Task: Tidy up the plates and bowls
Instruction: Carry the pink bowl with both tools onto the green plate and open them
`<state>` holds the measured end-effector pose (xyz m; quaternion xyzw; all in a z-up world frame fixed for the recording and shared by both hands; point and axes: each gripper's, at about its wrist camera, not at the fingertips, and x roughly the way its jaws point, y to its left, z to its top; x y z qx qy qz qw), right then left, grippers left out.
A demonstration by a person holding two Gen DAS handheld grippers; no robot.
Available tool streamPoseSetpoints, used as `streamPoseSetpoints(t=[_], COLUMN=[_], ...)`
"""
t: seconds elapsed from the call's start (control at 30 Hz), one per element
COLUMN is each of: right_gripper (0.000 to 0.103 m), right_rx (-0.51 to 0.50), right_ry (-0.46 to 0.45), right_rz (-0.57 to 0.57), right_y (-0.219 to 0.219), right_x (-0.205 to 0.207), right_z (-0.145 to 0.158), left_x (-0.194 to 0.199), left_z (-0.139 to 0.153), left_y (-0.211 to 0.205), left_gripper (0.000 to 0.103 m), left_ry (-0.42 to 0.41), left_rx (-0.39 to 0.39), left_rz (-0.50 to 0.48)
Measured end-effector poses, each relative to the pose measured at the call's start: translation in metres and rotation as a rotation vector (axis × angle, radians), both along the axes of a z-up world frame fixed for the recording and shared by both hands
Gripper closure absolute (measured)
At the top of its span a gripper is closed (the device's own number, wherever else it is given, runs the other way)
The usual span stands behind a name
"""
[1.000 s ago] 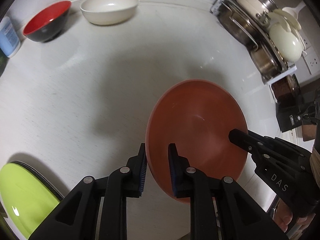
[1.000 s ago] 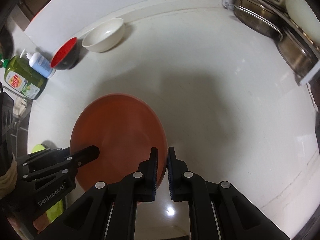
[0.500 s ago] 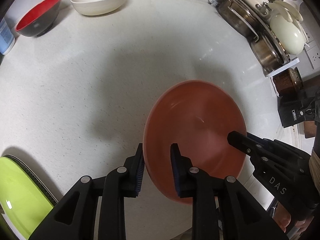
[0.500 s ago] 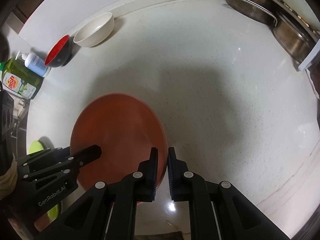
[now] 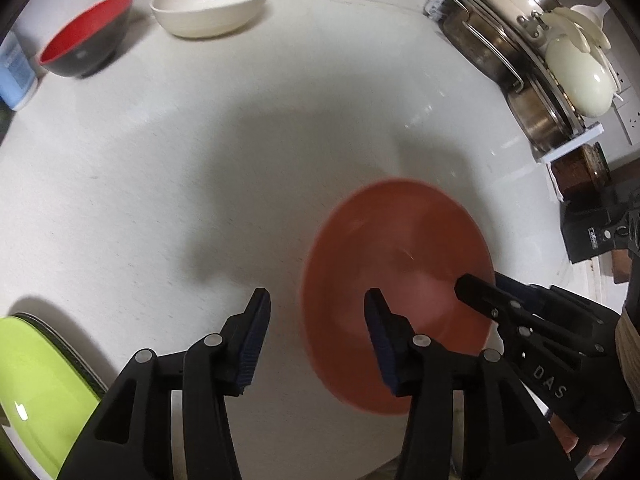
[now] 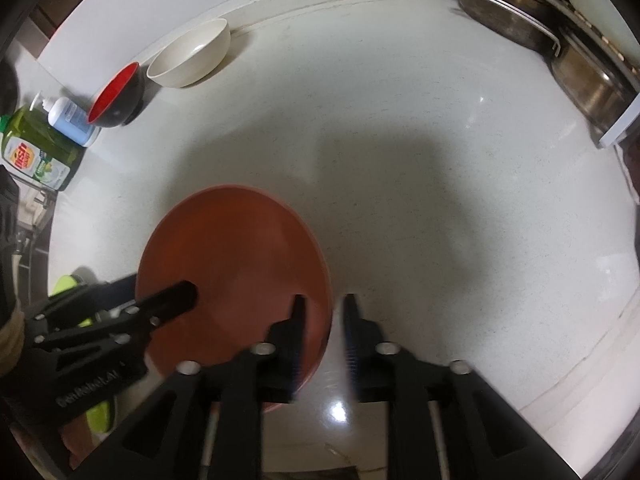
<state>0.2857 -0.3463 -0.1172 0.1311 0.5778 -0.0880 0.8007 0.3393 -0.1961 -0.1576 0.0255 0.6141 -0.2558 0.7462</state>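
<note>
Green plate (image 5: 28,380): near left corner of the bench (image 5: 200,160), well apart from the other dishes.
Red-and-black bowl (image 5: 86,40): far left, upright, just beside the cream bowl.
Cream bowl (image 5: 210,8): far left by the wall, upright, empty.
Left gripper (image 5: 316,344): jaws wide apart, clamped on nothing. The brown plate's left rim sits between the two fingers, nearer the right one; no touch can be made out.
Brown plate (image 5: 396,280): near centre of the bench, seemingly lying flat, blurred at its rim. It is round, so no long axis governs the grip; the rim is the only hold.
Right gripper (image 6: 322,328): jaws apart with a narrower gap, straddling the plate's right rim. Motion blur hides whether either pad touches it.
Key relation: the plate lies between the two grippers, each at an opposite edge, about equally near. The bowls lie far and left of it, the green plate near and left, so the left side looks the shorter reach.
Pot rack (image 5: 532,64): far right, holding metal pots and cream lids, clear of the plate.
</note>
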Motion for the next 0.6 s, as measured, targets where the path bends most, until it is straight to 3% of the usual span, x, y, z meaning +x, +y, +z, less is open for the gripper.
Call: streamPoseSetpoints(t=[0.27, 0.4, 0.6], right_gripper=[0.067, 0.064, 0.064], right_rx=[-0.077, -0.091, -0.082], right_ry=[-0.048, -0.099, -0.174], right_rz=[-0.002, 0.018, 0.047], right_y=[0.002, 0.007, 0.019], right_x=[0.005, 0.012, 0.037], right_z=[0.021, 0.04, 0.065], left_x=[0.01, 0.017, 0.038], left_z=[0.02, 0.041, 0.073], left_y=[0.014, 0.022, 0.034], left_gripper=[0.04, 0.032, 0.031], left_ry=[-0.12, -0.226, -0.349], left_rx=[0.044, 0.062, 0.091], left_rz=[-0.008, -0.014, -0.023])
